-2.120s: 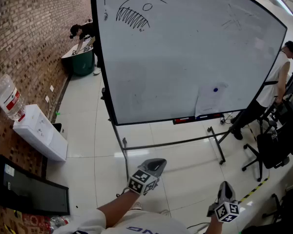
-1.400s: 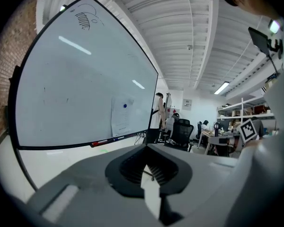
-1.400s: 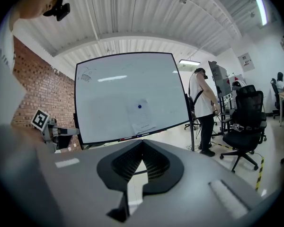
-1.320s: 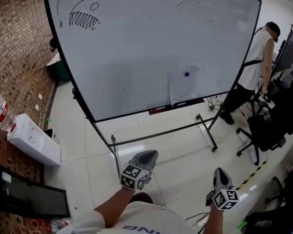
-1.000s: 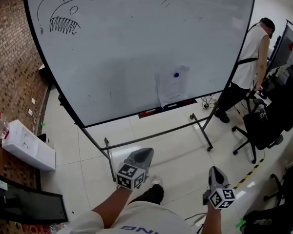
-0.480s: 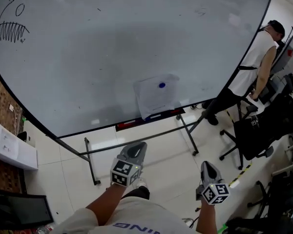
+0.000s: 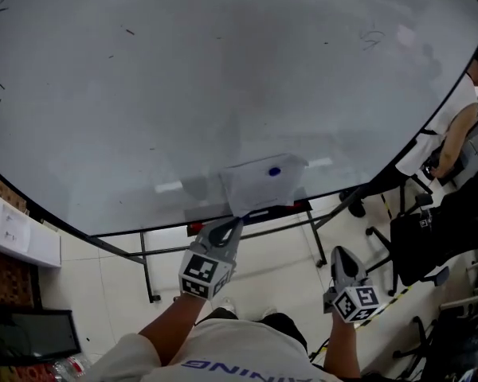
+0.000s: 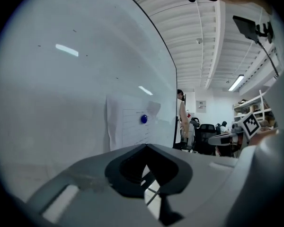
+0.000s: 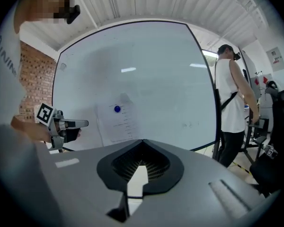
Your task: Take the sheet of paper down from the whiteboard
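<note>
A white printed sheet of paper point(image 7: 260, 185) hangs low on the big whiteboard point(image 7: 183, 78), pinned near its top by a round blue magnet point(image 7: 274, 171). My left gripper point(image 7: 226, 229) is shut and empty, its tip just below the sheet's lower left corner in the head view, apart from it. My right gripper point(image 7: 342, 258) is shut and empty, lower and to the right of the sheet. The left gripper view shows the sheet point(image 8: 127, 127) and magnet point(image 8: 143, 119) ahead. In the right gripper view the sheet point(image 9: 117, 123) lies left of centre, beside the left gripper point(image 9: 80, 124).
A red and black marker tray point(image 7: 251, 216) runs under the sheet, above the board's metal legs point(image 7: 145, 273). A person in a white top point(image 7: 454, 126) stands at the board's right end near black office chairs point(image 7: 430, 241). A white box point(image 7: 16, 229) sits by the brick wall at left.
The board and sheet have grown much larger and nearer in the head view. Both grippers have advanced toward the board, and the left tip now sits just under the sheet.
</note>
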`<control>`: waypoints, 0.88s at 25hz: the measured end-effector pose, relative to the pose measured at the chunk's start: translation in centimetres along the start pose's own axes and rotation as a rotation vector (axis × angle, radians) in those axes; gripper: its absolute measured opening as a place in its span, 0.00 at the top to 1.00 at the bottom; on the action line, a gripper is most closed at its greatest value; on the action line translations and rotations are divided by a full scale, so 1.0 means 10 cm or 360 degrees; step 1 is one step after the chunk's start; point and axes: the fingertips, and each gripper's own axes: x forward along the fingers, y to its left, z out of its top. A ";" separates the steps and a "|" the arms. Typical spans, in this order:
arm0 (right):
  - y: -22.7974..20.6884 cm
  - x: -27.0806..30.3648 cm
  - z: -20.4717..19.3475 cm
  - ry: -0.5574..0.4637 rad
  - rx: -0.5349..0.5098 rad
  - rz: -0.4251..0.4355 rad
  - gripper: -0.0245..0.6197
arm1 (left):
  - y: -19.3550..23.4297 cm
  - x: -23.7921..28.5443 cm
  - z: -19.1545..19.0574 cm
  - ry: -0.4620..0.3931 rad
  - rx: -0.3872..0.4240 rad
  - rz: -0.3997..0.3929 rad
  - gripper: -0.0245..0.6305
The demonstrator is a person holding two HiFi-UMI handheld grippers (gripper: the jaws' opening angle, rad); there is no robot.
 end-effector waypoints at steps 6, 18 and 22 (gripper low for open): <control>0.02 0.74 0.27 -0.0033 -0.0093 0.0260 0.95 | 0.22 0.11 0.03 0.0023 0.0091 0.0248 0.96; 0.17 1.59 1.07 -0.0144 -0.0359 0.0981 0.95 | 0.11 0.57 0.43 -0.0051 0.0120 0.0704 0.96; 0.20 1.64 1.12 -0.0171 -0.0358 0.1131 0.95 | 0.05 0.73 0.50 -0.0049 0.0145 0.0780 0.96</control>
